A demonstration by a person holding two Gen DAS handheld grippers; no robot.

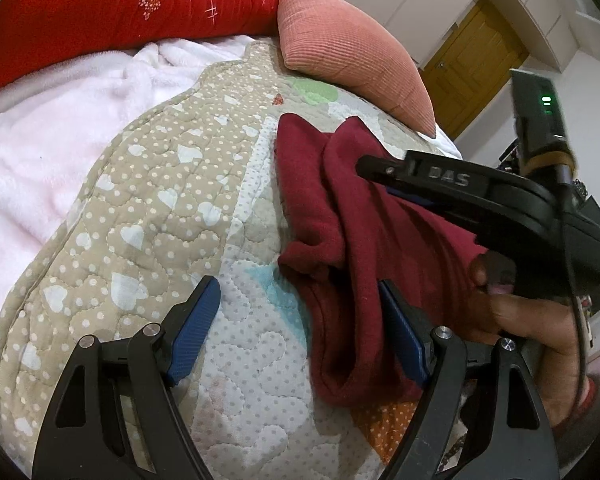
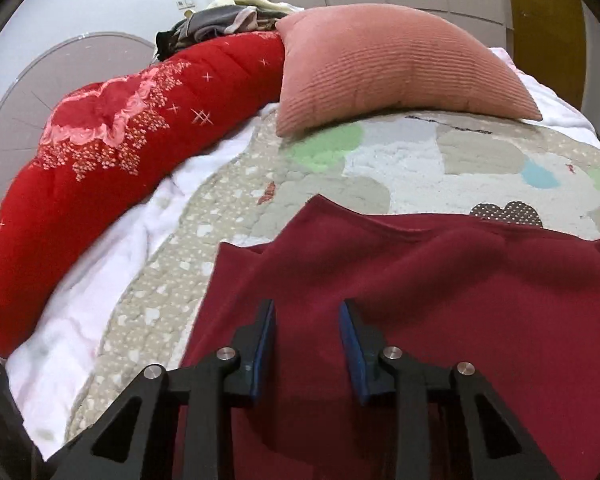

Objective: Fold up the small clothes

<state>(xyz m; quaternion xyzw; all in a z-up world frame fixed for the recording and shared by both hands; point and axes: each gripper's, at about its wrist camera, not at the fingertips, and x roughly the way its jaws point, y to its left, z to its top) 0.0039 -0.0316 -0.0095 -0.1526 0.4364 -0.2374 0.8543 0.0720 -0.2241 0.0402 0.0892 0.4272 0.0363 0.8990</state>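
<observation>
Maroon garment (image 1: 340, 216) bunched on the quilted bed cover (image 1: 148, 200), lying right of the spread, empty left tool (image 1: 296, 320) and directly under the nearer right tool (image 2: 306, 344), narrowly parted over flat cloth, pinching nothing visible.

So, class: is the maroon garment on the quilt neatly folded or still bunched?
Still bunched. The maroon garment lies in loose ridges on the quilt, one edge doubled over, and spreads unevenly in the right wrist view.
</observation>
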